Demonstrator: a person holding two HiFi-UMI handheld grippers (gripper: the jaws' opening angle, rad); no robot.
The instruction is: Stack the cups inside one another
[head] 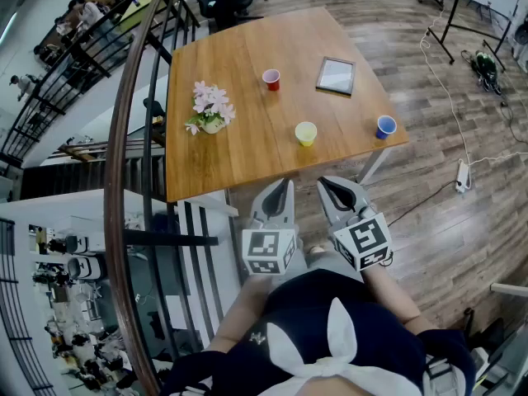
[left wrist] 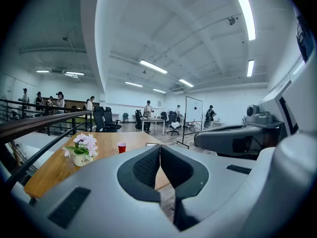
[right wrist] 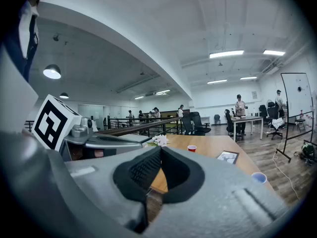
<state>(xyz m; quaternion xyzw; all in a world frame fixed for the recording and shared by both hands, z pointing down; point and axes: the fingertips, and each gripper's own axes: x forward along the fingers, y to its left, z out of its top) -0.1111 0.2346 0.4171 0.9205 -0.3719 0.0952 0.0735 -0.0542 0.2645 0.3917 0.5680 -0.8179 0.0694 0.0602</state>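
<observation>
Red cup (head: pixel 271 78), yellow cup (head: pixel 306 133), blue cup (head: pixel 385 126) upright; left gripper (head: pixel 284 188), right gripper (head: pixel 328 188) closed, empty.

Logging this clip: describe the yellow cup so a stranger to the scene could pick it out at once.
Find the wooden table. Close to its near edge, between the flower pot and the blue cup, stands the yellow cup. It alone is yellow; the red cup sits farther back.

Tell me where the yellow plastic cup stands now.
In the head view, the yellow plastic cup stands upright by the near edge of the wooden table, between the pot of pink flowers at its left and the blue plastic cup at its right.
</observation>
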